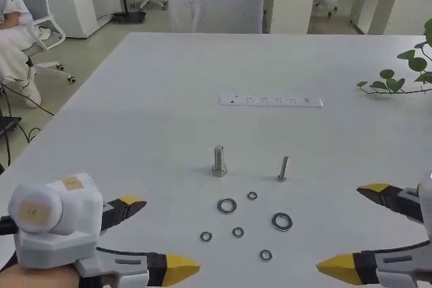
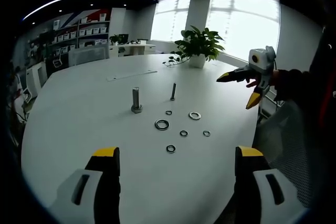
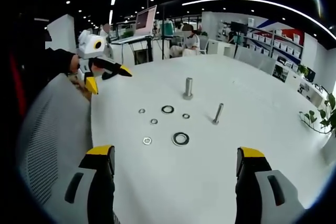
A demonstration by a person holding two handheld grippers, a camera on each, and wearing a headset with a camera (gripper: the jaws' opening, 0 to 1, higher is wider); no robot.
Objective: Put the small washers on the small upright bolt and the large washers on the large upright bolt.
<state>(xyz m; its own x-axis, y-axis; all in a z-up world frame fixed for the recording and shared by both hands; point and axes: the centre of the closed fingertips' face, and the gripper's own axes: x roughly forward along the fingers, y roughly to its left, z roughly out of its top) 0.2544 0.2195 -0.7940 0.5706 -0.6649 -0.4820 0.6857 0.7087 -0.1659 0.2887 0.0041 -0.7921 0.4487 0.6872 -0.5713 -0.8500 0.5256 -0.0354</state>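
Plainly, the left tongs (image 1: 169, 234) and right tongs (image 1: 341, 227) are hovering spread and empty, flanking the washers (image 1: 227, 205) lying before the large bolt (image 1: 219, 161), readying a pick.

**Item counts**

One large upright silver hex-head bolt (image 1: 219, 161); one small upright silver bolt (image 1: 283, 168). Two large silver metal ring washers (image 1: 227, 206) (image 1: 282, 221); four small silver metal ring washers (image 1: 252, 195) (image 1: 206, 237) (image 1: 237, 232) (image 1: 266, 255). One long white plastic power strip (image 1: 271, 101).

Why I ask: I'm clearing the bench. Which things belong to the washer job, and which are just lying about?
Job: large bolt, small bolt, two large washers, four small washers.
Lying about: power strip, plant.
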